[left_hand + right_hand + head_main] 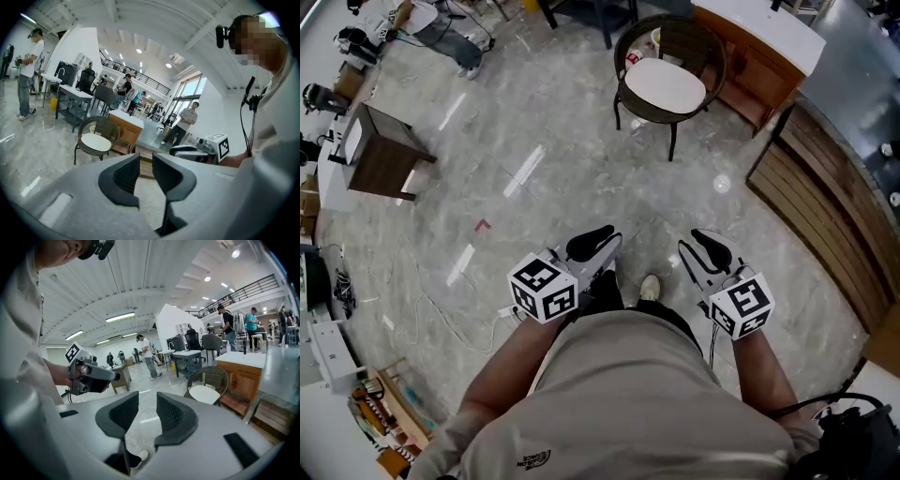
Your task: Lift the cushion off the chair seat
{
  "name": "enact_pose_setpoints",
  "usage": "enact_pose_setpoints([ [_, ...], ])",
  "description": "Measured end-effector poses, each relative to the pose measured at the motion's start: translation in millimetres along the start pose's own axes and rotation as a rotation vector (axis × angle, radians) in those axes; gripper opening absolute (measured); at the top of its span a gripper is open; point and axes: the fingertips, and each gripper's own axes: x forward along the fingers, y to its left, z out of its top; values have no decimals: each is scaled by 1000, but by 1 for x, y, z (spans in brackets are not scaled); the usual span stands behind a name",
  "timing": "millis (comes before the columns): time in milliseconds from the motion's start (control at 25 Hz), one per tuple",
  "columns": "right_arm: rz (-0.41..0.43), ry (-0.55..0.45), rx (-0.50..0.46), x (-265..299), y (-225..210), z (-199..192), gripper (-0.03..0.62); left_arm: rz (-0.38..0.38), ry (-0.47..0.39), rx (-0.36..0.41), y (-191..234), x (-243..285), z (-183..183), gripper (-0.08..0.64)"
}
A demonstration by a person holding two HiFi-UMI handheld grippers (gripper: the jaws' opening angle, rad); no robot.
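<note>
- Cushion (666, 86) – white and rounded, lying flat on the seat of the chair (684, 42), not yet lifted. Nothing touches it.
- Chair – dark wicker tub chair on thin legs, standing on the grey marble floor (534, 169) just beside a wooden counter (759, 42) with a white top. It is well apart from the person.
- Left gripper (594, 240) – held low in front of the person's body and pointing towards the chair. In the left gripper view its two dark ribbed jaws stand a narrow gap apart with only floor showing between them; it holds nothing. A marker cube (544, 289) sits at its rear.
- Right gripper (711, 246) – held level with the left one and apart from it. In the right gripper view its jaws are parted wider than the left pair's and are likewise empty. It has its own marker cube (742, 305).
- Chair and cushion as seen from the grippers – to the left of the jaws in the left gripper view (96, 141), to the right of them in the right gripper view (204, 393), far off in both.
- Shoe (650, 287) – the person's pale shoe, on the floor between the two grippers.
- Side table (380, 155) – small, dark wood, far left.
- Slatted wooden platform (825, 206) – along the right edge.
</note>
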Motion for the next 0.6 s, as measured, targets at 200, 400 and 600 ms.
enact_pose_setpoints([
  [200,-42,2,14,27,-28,12,126,-22,12,-21,38,29,14,72],
  [400,-96,21,42,66,-66,30,126,-71,25,-37,87,68,41,72],
  [600,-148,25,55,121,-101,68,126,-131,46,-77,149,103,78,75],
])
